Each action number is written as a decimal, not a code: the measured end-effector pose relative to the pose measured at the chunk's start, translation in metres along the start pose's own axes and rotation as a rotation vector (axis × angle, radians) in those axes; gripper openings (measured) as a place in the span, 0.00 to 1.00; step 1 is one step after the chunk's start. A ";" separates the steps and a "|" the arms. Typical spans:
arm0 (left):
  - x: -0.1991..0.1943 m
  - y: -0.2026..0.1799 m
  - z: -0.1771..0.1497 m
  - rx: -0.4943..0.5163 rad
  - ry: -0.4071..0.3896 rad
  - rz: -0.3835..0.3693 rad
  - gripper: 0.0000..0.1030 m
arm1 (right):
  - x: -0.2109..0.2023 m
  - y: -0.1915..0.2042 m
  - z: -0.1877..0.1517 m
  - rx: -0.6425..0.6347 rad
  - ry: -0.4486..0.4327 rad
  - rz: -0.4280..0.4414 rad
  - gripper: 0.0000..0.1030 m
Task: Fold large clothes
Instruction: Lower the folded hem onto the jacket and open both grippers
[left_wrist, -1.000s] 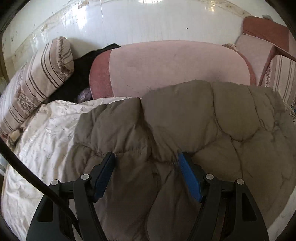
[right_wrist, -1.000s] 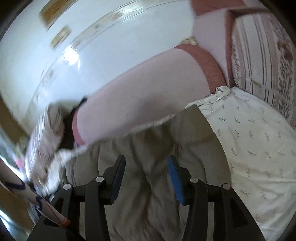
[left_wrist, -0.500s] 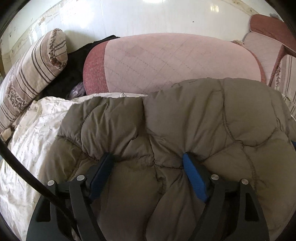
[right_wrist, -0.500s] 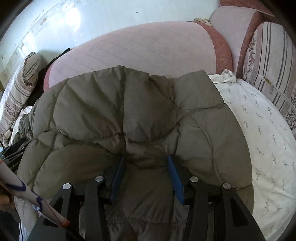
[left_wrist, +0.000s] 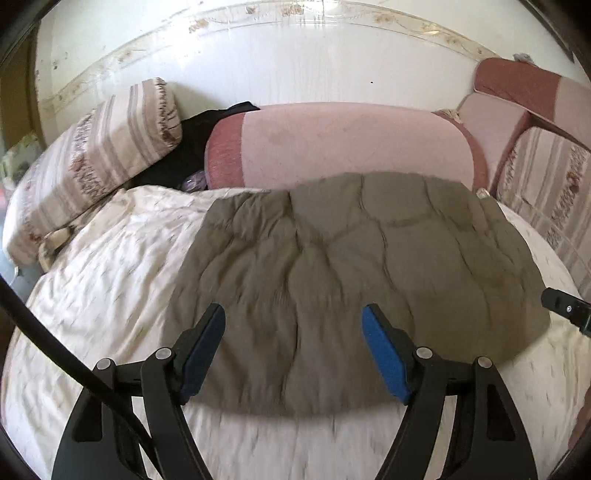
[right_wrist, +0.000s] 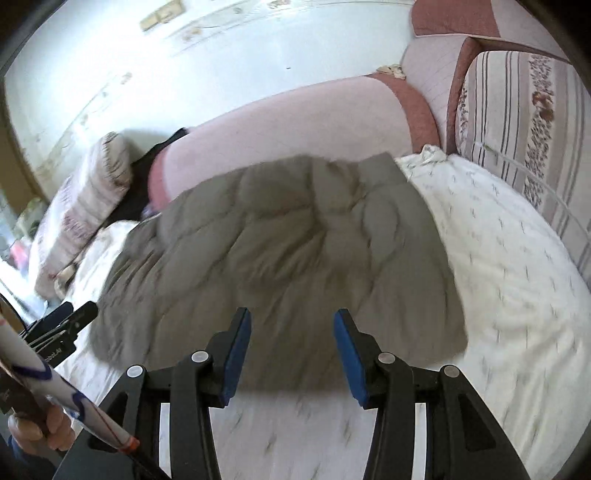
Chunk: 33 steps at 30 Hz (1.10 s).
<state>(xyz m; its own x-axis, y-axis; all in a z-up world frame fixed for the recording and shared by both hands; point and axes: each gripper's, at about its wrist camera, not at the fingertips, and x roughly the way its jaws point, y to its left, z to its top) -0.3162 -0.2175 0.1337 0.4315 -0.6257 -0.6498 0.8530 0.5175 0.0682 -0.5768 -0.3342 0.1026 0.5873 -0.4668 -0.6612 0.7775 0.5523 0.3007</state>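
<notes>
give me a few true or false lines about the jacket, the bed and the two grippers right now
1. The grey-green padded jacket lies spread on the white bedsheet. True.
2. The left gripper is clamped on the jacket. False: its jaws stand open with nothing between them.
3. The right gripper is open too. True.
4. A striped pillow sits on top of the jacket. False: it lies apart from it, at the far left of the bed.
5. A pink cushion lies behind the jacket's far edge. True.
6. The jacket is bright red. False: it is a dull grey-green.
</notes>
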 end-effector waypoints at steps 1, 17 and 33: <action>-0.010 0.000 -0.007 0.004 -0.002 0.003 0.74 | -0.005 0.004 -0.008 -0.003 0.002 0.007 0.49; 0.002 -0.009 -0.041 -0.084 0.034 0.039 0.74 | 0.025 0.040 -0.031 -0.020 -0.010 -0.037 0.49; 0.085 0.021 -0.034 -0.166 0.083 0.066 0.75 | 0.103 0.028 -0.013 0.002 0.036 -0.088 0.50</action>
<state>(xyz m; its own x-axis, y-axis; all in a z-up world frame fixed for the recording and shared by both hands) -0.2718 -0.2396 0.0544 0.4535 -0.5402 -0.7088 0.7605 0.6493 -0.0082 -0.4972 -0.3578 0.0346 0.5079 -0.4885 -0.7095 0.8264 0.5087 0.2413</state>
